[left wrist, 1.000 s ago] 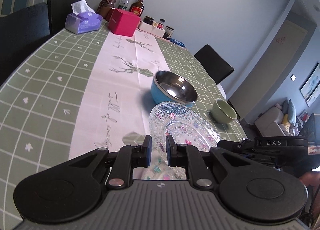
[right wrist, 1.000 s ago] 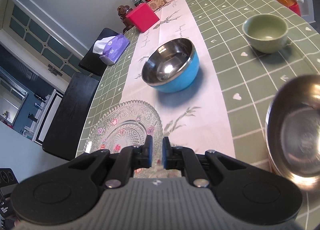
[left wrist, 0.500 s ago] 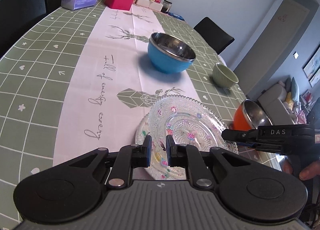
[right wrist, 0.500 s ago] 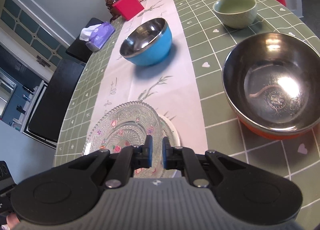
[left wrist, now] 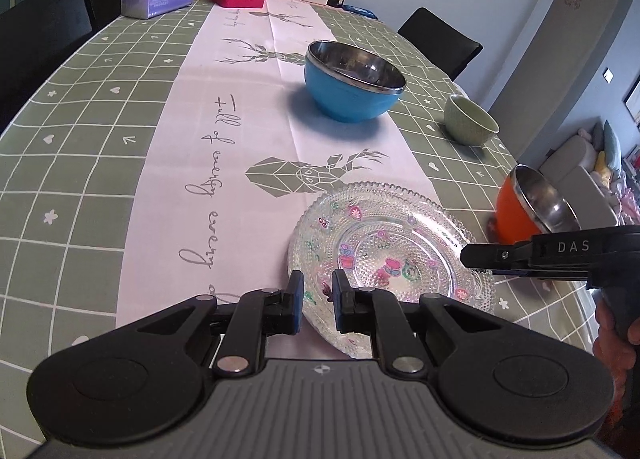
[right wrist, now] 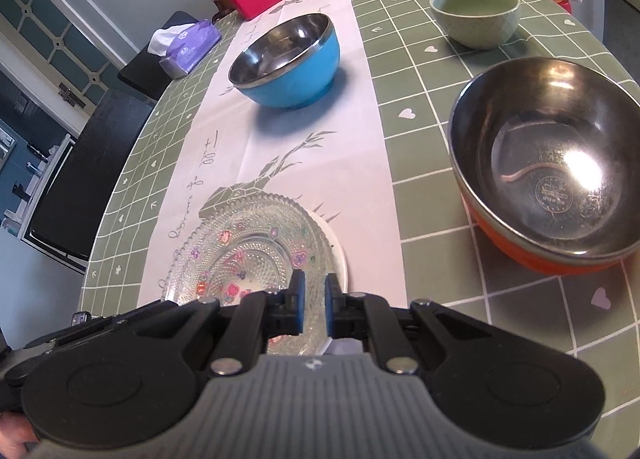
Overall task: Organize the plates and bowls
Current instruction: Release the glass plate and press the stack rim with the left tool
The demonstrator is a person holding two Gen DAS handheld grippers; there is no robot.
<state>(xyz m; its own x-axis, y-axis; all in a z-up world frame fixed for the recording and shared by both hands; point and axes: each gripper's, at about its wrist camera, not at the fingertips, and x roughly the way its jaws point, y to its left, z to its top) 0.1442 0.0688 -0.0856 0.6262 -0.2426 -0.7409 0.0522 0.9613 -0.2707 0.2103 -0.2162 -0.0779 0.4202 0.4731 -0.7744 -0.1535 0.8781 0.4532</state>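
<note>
Right now the clear patterned glass plate lies flat on the pink runner of the green checked surface, at the near edge, directly under and ahead of both tongs. Left tongs hang over the plate's near-left rim, narrow, nothing between the pads. Right tongs hang over the plate at its near-right rim, also nearly shut and empty; in the right view a white plate peeks out beneath the glass one. Round plate, so no long axis; rim approach is what matters. Both hands look about equally near. Bowls lie farther out: orange steel-lined bowl just right of the plate, nearer the right tongs; blue steel-lined bowl ahead on the runner; small pale green ceramic bowl beyond, to the right. Judging by this, either tongs must open before any rim grab.
</note>
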